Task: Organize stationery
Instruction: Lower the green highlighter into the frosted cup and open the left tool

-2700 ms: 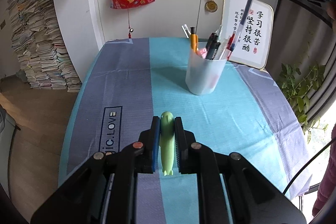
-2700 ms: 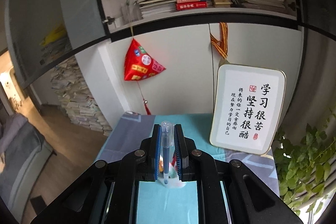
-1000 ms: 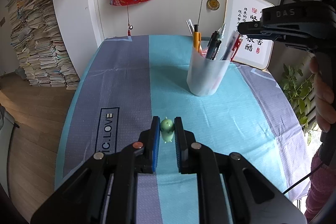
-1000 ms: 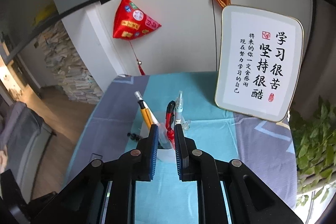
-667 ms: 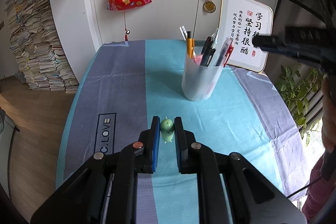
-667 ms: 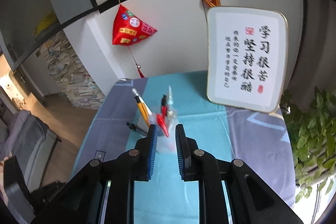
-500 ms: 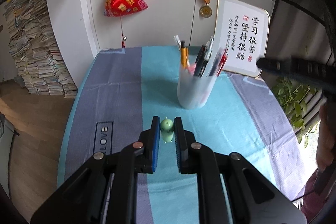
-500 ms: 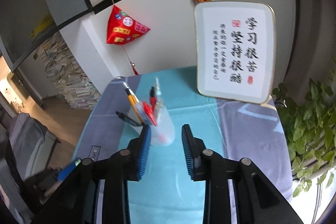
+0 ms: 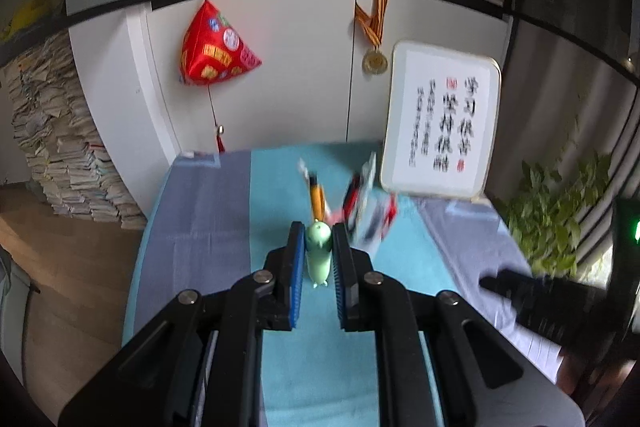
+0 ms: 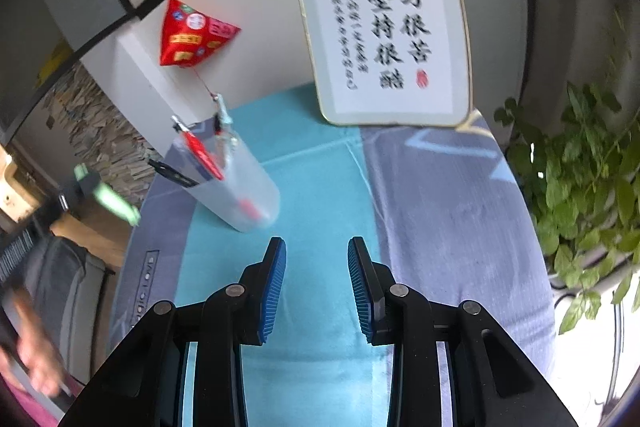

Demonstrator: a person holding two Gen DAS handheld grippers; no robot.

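The green pen (image 9: 318, 251) is pinched between the pads of the left gripper (image 9: 318, 259), raised above the table (image 10: 320, 187), presumably for dropping into the pen cup (image 10: 236, 187). The right gripper (image 10: 316, 279) is spread and empty, its jaws just opened, beside the cup.

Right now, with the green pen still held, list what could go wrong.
1. The translucent plastic pen cup is already crowded with pens, so the pale green pen in the left tongs may snag on them going in.
2. A push on those pens could tip the cup.
3. The open, empty right tongs hover near the cup and could get in the way.
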